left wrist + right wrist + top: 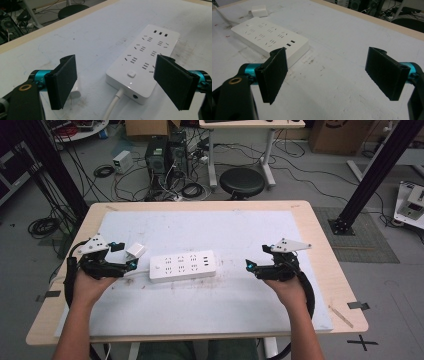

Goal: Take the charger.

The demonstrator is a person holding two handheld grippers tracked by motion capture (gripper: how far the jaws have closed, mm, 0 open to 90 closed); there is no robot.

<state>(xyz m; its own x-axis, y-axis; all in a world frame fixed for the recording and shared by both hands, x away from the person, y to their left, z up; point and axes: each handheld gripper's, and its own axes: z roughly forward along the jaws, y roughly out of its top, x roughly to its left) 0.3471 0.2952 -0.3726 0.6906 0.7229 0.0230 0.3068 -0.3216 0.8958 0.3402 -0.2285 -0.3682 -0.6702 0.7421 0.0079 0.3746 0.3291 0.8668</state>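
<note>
A white power strip (182, 265) lies flat in the middle of the white mat (210, 225), USB ports at its right end. Its white cable (113, 105) leaves the left end. A small white plug adapter (135, 251) rests just left of the strip. My left gripper (125, 256) is open beside the adapter, its jaws wide apart. In the left gripper view the strip (143, 57) lies ahead between the jaws of the left gripper (116, 65), and the adapter (75, 92) is half hidden behind the left jaw. My right gripper (256, 257) stands open right of the strip. In its own view the right gripper (327, 57) holds nothing.
The wooden table (320, 245) frames the mat. Beyond its far edge a black stool (242, 182) stands among computer towers (164, 152) and floor cables. A black frame post (375, 170) rises at the right.
</note>
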